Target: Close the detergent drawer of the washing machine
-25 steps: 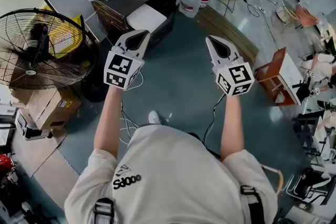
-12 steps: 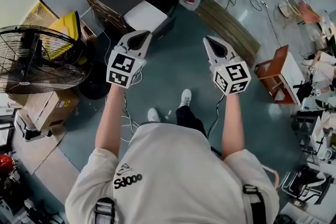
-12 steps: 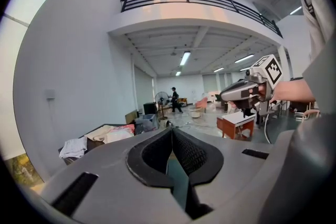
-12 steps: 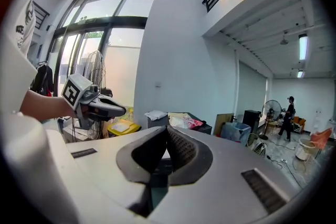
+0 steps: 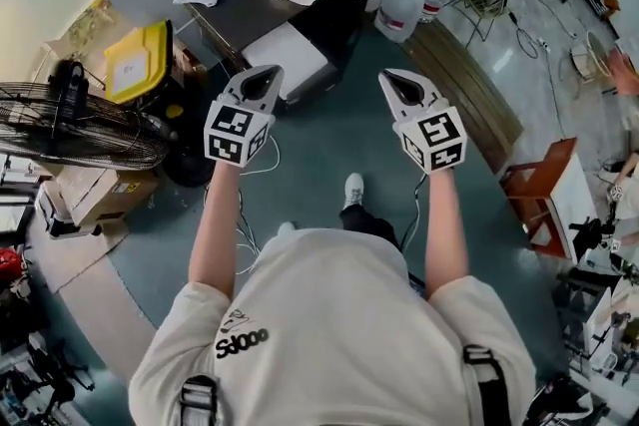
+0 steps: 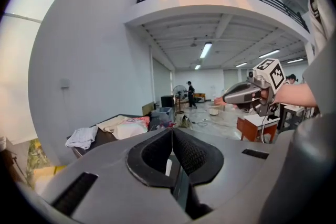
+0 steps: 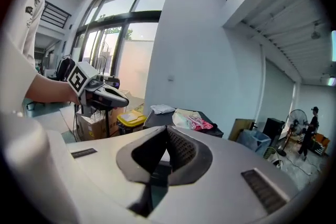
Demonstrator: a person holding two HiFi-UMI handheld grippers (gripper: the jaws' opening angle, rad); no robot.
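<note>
The dark washing machine (image 5: 262,3) stands ahead of me, with cloths and a pink packet lying on its top. A white drawer-like block (image 5: 288,57) juts out from its front. My left gripper (image 5: 262,77) is shut and empty, its tip in the air just short of that white block. My right gripper (image 5: 395,79) is also shut and empty, over the floor to the right of the machine. In the left gripper view the jaws (image 6: 171,131) meet in a line, with the machine top (image 6: 105,136) beyond. The right gripper's jaws (image 7: 167,131) meet likewise.
A black floor fan (image 5: 80,130), a yellow-lidded bin (image 5: 135,65) and a cardboard box (image 5: 90,190) stand at the left. Water jugs (image 5: 404,0) and a long wooden board (image 5: 469,80) lie to the right of the machine. A red-brown stool (image 5: 544,190) is further right. Cables trail on the floor.
I have stepped forward: the washing machine and its white block have come nearer to both grippers. The fan has slid toward the left edge. Both grippers stay shut.
</note>
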